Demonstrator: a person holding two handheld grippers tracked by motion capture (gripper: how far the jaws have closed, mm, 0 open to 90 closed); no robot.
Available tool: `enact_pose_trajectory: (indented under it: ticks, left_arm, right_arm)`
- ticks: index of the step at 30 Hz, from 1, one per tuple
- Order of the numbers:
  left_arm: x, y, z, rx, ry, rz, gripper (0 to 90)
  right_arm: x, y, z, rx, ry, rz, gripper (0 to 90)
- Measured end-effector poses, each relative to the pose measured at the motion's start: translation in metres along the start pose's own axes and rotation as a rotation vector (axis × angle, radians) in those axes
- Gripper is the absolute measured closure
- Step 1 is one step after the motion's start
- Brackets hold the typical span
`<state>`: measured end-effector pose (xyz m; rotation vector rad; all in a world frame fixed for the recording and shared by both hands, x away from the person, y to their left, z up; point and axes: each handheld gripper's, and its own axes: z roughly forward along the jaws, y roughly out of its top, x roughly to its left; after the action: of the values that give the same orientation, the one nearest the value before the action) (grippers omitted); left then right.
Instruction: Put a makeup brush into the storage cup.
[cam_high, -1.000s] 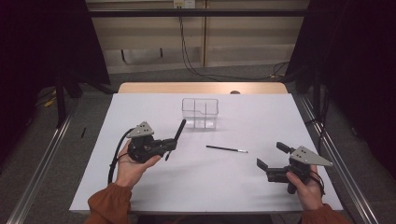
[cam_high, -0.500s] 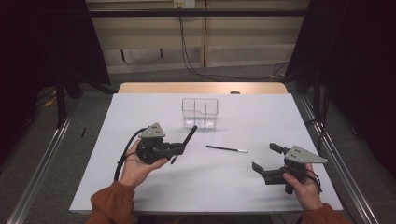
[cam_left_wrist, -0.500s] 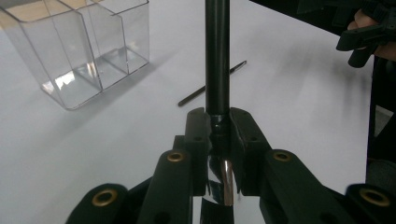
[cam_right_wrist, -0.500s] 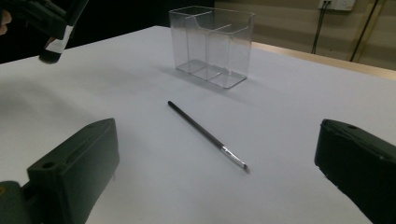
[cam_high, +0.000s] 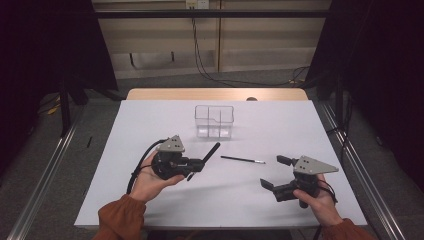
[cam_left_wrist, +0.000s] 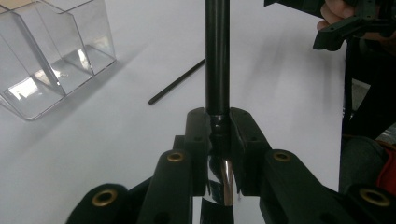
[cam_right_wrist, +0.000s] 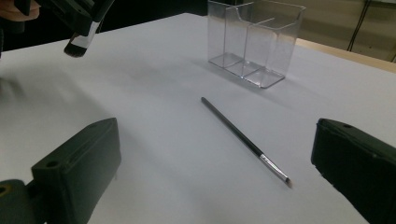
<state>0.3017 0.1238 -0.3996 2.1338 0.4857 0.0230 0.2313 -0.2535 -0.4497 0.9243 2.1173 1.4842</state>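
On a white worktop (cam_high: 150, 120), the left claw (cam_high: 192, 165) is clamped on a thick black makeup brush (cam_high: 210, 152), held above the surface with its handle pointing toward a clear divided organiser (cam_high: 214, 120). The right claw (cam_high: 274, 172) stands wide apart and empty. Between the two claws a thin brush (cam_high: 242, 160) lies flat on the worktop.

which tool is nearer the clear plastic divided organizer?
Left. The left tool, shut on a thick black makeup brush, sits just in front of the clear plastic divided organizer; the right tool is farther back, to its right.
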Motion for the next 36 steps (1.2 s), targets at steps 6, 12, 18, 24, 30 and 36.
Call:
enact_pose_trajectory:
  ticks: [6, 12, 18, 24, 30, 36]
  left_arm:
    - [-0.003, 0.004, 0.008, 0.033, -0.032, 0.008, 78.5]
    - [-0.009, 0.015, 0.017, 0.101, -0.054, 0.041, 78.5]
    - [-0.012, 0.022, 0.026, 0.169, -0.088, 0.080, 78.5]
    - [-0.017, 0.030, 0.032, 0.238, -0.113, 0.117, 78.5]
    - [-0.017, 0.034, 0.035, 0.272, -0.117, 0.125, 78.5]
    - [-0.019, 0.035, 0.040, 0.313, -0.122, 0.133, 78.5]
  right_arm:
    - [-0.002, 0.005, 0.007, 0.032, 0.081, 0.023, 0.1]
    - [0.002, 0.010, 0.015, 0.050, 0.114, 0.007, 0.2]
    - [0.013, 0.011, 0.024, 0.097, 0.181, -0.013, 1.4]
    - [0.015, 0.020, 0.027, 0.199, 0.264, -0.027, 2.6]
    - [0.013, 0.026, 0.032, 0.234, 0.270, -0.057, 1.7]
    - [0.011, 0.035, 0.038, 0.287, 0.313, -0.071, 1.4]
